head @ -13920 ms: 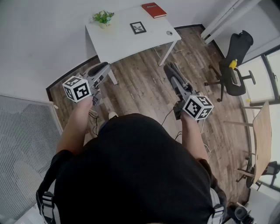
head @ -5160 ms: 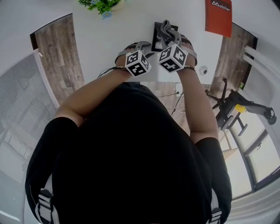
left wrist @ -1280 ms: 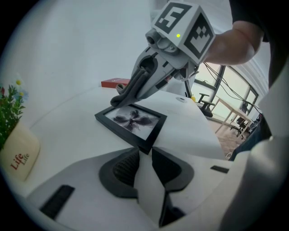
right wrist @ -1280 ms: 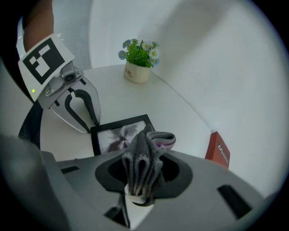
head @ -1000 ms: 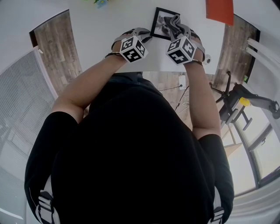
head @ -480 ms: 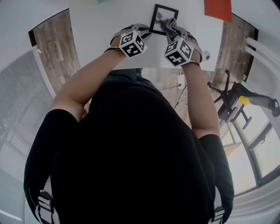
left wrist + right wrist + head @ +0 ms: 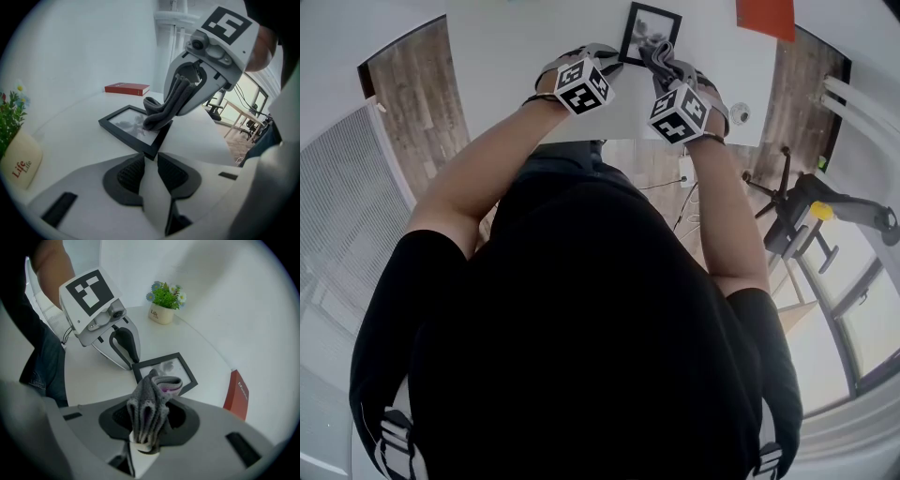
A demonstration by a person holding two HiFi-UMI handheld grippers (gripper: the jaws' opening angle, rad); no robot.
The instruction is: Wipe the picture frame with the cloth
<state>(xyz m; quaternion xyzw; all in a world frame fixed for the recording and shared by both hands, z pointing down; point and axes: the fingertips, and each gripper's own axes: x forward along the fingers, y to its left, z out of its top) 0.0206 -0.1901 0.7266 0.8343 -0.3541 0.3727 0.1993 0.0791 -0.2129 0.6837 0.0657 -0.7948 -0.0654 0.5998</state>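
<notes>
A black picture frame (image 7: 649, 28) lies flat on the white table (image 7: 516, 56). My right gripper (image 7: 662, 67) is shut on a bunched grey cloth (image 7: 150, 404). It points steeply down and presses the cloth's end (image 7: 159, 115) on the glass near the frame's near edge (image 7: 124, 123). My left gripper (image 7: 150, 161) sits low at the frame's near left corner. Its jaws stand almost together, with that corner between the tips. In the right gripper view the left gripper (image 7: 131, 360) touches the frame (image 7: 185, 367) at the same corner.
A red book (image 7: 764, 17) lies on the table beyond the frame to the right. A potted plant (image 7: 164, 309) stands at the far left. A small round object (image 7: 739, 114) sits near the table's right edge. An office chair (image 7: 811, 211) stands on the wooden floor.
My right gripper has slid the cloth a little across the glass, toward the near edge. My left gripper has stayed at the frame's corner.
</notes>
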